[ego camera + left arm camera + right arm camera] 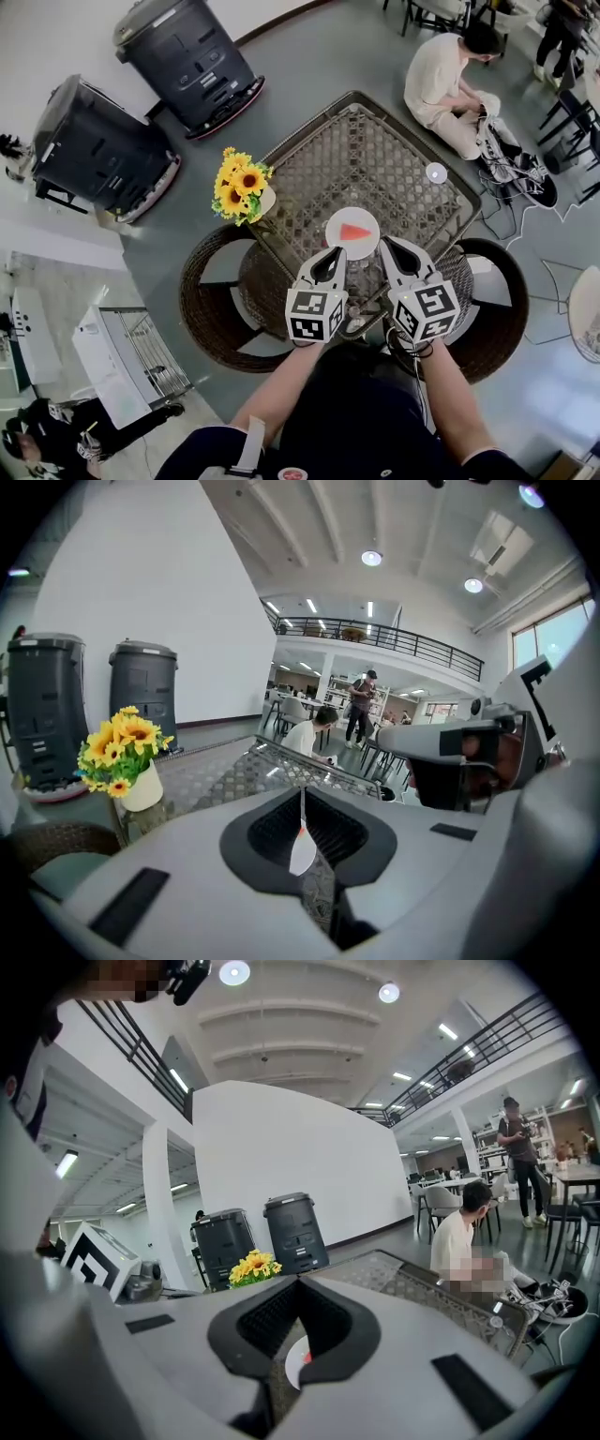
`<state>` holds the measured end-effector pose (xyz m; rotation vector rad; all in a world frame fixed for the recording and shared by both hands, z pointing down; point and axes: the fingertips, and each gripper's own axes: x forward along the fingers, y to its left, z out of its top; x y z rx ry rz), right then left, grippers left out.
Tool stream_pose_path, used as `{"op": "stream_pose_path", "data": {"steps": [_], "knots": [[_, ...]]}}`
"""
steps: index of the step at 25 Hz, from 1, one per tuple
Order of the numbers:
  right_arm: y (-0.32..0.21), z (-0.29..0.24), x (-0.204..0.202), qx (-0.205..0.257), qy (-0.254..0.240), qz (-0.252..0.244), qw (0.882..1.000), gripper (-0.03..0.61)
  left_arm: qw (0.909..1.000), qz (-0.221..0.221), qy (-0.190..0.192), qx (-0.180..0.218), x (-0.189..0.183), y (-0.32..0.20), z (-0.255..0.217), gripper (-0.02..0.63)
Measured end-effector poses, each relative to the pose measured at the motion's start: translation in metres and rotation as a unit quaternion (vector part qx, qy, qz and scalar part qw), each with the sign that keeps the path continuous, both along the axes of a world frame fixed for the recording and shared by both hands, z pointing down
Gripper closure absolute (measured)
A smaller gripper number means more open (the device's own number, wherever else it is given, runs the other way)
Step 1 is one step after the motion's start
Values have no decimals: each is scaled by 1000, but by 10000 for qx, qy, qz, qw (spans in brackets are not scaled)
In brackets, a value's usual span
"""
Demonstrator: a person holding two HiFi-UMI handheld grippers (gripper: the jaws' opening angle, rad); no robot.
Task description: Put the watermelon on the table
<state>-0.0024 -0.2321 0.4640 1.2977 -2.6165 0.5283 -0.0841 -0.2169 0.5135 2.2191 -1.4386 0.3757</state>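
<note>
A red watermelon slice (354, 232) lies on a white plate (334, 223) near the front edge of the wicker-topped table (375, 150). Both grippers hover just in front of the plate, side by side. My left gripper (330, 253) is shut with nothing in it; its view shows the jaws meeting at the tips (302, 789), with a sliver of plate (302, 855) visible through the gap. My right gripper (392, 246) is also shut and empty (298, 1281), and through its gap I see part of the plate (291, 1370) with a bit of red.
A vase of sunflowers (239, 185) stands at the table's left corner and a small white disc (437, 172) at its right. Wicker chairs (211, 300) (497, 309) flank the front. Two black bins (192, 56) stand beyond. A person (450, 80) sits on the floor.
</note>
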Motion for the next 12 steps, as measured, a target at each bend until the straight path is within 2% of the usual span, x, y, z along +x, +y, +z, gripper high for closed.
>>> {"op": "stream_pose_path", "data": {"steps": [5, 12], "knots": [[7, -10, -3, 102, -74, -38, 9999, 575, 9991, 144, 3, 407, 5, 7, -31, 607], [16, -23, -9, 282, -92, -172, 9994, 575, 9971, 178, 296, 680, 5, 15, -55, 607]]}}
